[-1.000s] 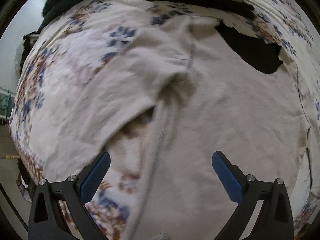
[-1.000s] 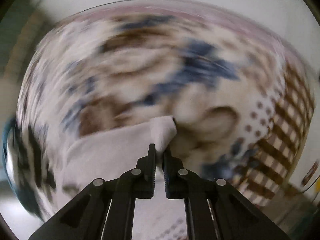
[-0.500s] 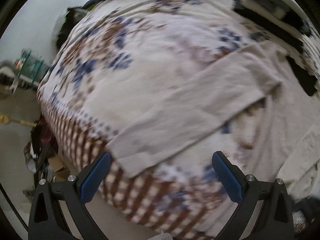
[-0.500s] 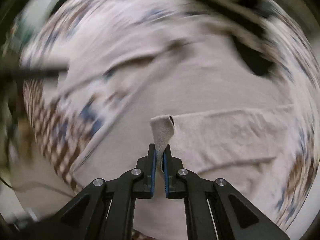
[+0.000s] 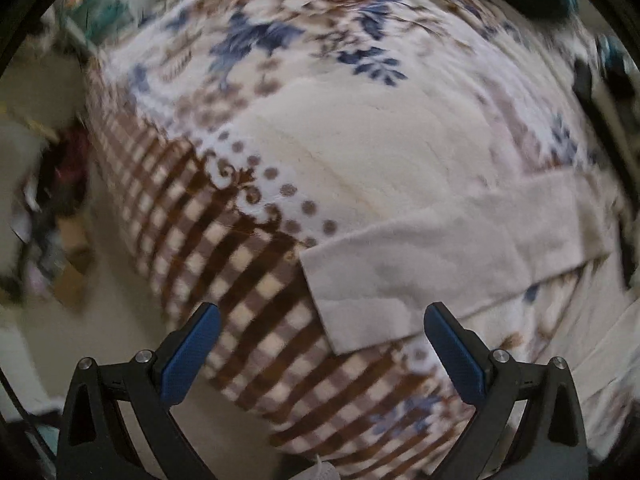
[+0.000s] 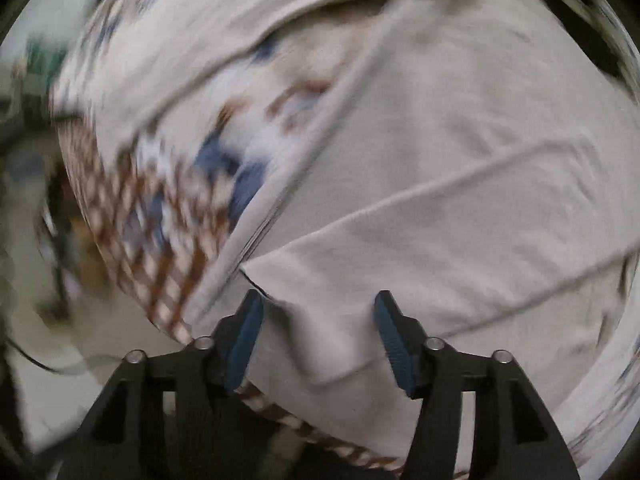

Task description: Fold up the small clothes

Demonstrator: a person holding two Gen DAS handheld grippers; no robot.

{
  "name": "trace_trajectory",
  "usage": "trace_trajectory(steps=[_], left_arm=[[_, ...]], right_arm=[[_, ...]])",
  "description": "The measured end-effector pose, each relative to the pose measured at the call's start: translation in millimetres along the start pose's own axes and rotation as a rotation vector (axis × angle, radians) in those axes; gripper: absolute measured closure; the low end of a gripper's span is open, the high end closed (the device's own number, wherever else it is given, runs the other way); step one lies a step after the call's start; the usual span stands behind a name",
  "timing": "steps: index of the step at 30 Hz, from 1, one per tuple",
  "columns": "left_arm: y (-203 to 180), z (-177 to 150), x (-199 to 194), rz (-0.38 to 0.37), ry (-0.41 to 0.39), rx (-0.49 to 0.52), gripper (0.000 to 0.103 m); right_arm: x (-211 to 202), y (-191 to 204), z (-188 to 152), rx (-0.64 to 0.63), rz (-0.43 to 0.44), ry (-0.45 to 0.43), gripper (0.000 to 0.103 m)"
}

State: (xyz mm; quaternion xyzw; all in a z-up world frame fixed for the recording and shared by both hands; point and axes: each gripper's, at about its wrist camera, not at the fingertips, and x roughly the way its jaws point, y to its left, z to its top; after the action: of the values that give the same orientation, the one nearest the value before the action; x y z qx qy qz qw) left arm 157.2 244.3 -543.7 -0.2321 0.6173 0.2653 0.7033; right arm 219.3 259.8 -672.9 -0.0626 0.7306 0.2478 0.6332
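Two pairs of tongs are seen over a pale beige long-sleeved knit garment [image 6: 460,152] that is spread on a bed covered by a floral and brown-checked blanket [image 5: 224,240], close to the bed's near edge. Half a second ago the right tongs [image 6: 318,336] were clamped on a sleeve cuff and carrying it; now their blue pads are parted to a moderate width and nothing is held. The folded-over sleeve [image 6: 420,264] has been laid across the body of the garment, its end resting just ahead of the pads. One sleeve fold is therefore judged to be done.

The left tongs [image 5: 320,354] are spread wide and empty. Over the last second they have been swung away from the garment's middle towards the other sleeve's cuff [image 5: 360,292], which lies flat on the blanket near the checked border at the bed's edge. That cuff now sits between the pads but is not gripped. The second sleeve is judged to be next in line for folding inward.
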Motion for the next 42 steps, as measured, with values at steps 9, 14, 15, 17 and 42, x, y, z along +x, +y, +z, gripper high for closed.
trace_trajectory(steps=[9, 14, 15, 17, 42], left_arm=[[11.5, 8.3, 69.3, -0.168, 0.155, -0.175, 0.055], [-11.9, 8.4, 44.6, -0.124, 0.03, -0.096, 0.098], [-20.7, 6.9, 34.5, -0.118, 0.001, -0.061, 0.098], [-43.4, 2.0, 11.1, -0.12, -0.047, 0.032, 0.098], [-333.4, -301.3, -37.7, -0.41, 0.146, 1.285, 0.091]], right_arm=[[-45.0, -144.9, -17.1, 0.381, 0.016, -0.06, 0.042], [-54.4, -184.0, -30.2, 0.495, 0.018, -0.072, 0.042], [-58.1, -191.4, -33.4, 0.501, 0.013, -0.078, 0.042], [-65.5, -209.0, -42.1, 0.516, 0.015, -0.086, 0.042], [-132.3, -403.8, -287.8, 0.85, -0.009, -0.078, 0.042]])
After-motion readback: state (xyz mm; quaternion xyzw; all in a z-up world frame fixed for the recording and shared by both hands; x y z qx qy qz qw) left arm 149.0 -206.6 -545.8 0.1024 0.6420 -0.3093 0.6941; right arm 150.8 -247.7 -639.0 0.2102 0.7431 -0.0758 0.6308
